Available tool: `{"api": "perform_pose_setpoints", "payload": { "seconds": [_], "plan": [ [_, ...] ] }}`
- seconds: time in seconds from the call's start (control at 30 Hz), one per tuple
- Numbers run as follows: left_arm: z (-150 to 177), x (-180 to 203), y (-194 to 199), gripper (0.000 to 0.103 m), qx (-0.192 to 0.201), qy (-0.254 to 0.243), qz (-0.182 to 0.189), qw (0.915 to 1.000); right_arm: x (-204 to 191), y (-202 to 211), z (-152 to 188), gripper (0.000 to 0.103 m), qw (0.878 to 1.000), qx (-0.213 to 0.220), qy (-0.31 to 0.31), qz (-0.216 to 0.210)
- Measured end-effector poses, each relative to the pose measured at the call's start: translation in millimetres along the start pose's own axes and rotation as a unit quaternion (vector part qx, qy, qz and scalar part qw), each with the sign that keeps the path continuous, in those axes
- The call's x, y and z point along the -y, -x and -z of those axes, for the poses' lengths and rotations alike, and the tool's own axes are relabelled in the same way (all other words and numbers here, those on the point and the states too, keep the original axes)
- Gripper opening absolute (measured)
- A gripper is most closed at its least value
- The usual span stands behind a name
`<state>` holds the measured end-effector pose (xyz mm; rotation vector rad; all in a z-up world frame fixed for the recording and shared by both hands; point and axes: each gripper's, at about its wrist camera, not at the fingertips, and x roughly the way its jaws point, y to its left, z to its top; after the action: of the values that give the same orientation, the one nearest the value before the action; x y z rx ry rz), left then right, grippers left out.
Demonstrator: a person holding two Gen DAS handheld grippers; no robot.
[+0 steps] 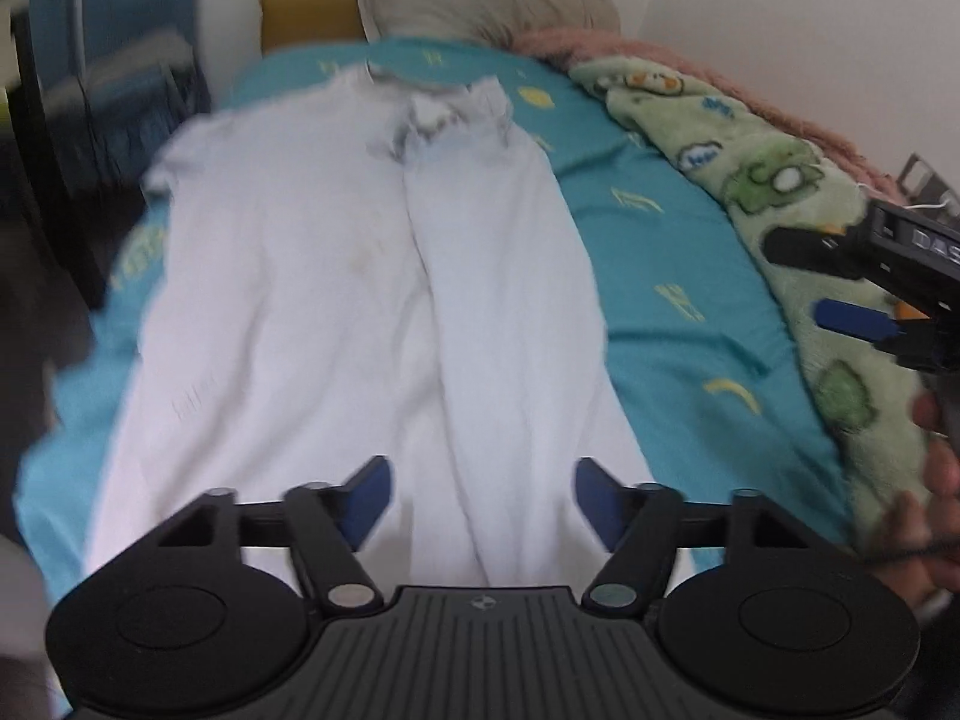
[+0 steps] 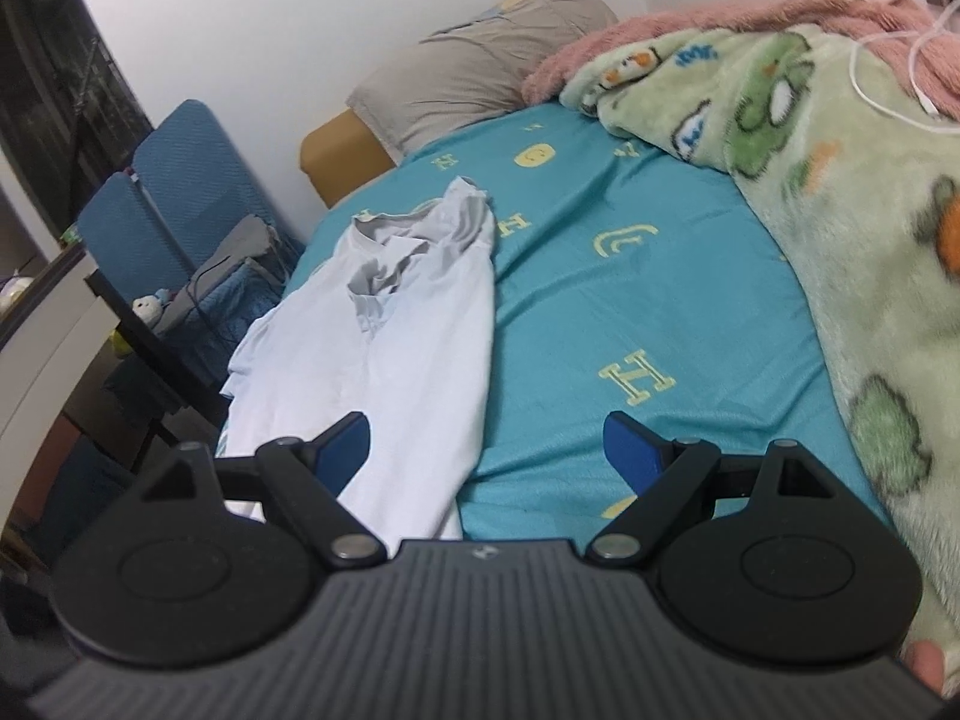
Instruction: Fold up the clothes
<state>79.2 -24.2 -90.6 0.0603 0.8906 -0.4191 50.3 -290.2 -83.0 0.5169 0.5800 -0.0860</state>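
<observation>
Letters all over the teal bedsheet [image 2: 630,312], printed in pale yellow: the right wrist view gives a clear serifed "H" [image 2: 637,384] towards the sheet's near edge, and another "H" [image 2: 515,222] sits further up, just beside the collar end of the white shirt [image 2: 384,348]. Between them lies a rounded yellow mark that could be a "C", though that one cannot be called for certain. Over in the left wrist view, the black body of the right gripper [image 1: 840,294] carries pale capitals "DAS" [image 1: 936,242], cut off at the picture's right edge. The sheet's marks there are too blurred to read.
</observation>
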Motion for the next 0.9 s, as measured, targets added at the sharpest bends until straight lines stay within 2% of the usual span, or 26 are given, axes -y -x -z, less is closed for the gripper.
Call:
{"api": "perform_pose_setpoints", "payload": {
  "seconds": [0.07, 0.17, 0.27, 0.37, 0.43, 0.53, 0.7, 0.83, 0.9],
  "plan": [
    [-20, 5, -3, 0.090, 0.023, -0.009, -0.019, 0.9995, -1, 6, -6, 0.086, 1.000, 0.014, 0.006, -0.008],
    [-44, 9, -16, 0.100, 0.063, -0.015, -0.027, 0.9975, -1, 11, -12, 0.086, 0.999, 0.030, 0.026, 0.000],
    [-41, 8, -34, 0.103, 0.114, -0.021, -0.029, 0.9928, -3, 9, -9, 0.086, 0.999, 0.030, 0.042, 0.007],
    [-28, 1, -53, 0.102, 0.091, 0.007, -0.028, 0.9954, -14, 3, -6, 0.087, 0.997, 0.031, 0.069, 0.012],
    [-27, -5, -55, 0.102, 0.083, 0.018, -0.023, 0.9962, -25, -12, -14, 0.086, 0.997, 0.017, 0.077, -0.005],
    [-35, -15, -51, 0.102, 0.092, 0.028, -0.015, 0.9953, -44, -49, -36, 0.086, 0.996, 0.000, 0.083, -0.033],
    [-49, -48, -48, 0.102, 0.108, 0.068, -0.033, 0.9912, -72, -151, -83, 0.086, 0.994, -0.033, 0.066, -0.077],
    [-52, -84, -52, 0.102, 0.120, 0.109, -0.045, 0.9858, -81, -244, -110, 0.086, 0.997, -0.039, 0.023, -0.065],
    [-55, -98, -58, 0.102, 0.122, 0.123, -0.049, 0.9836, -83, -284, -118, 0.082, 0.998, -0.034, 0.010, -0.054]
  ]
}}
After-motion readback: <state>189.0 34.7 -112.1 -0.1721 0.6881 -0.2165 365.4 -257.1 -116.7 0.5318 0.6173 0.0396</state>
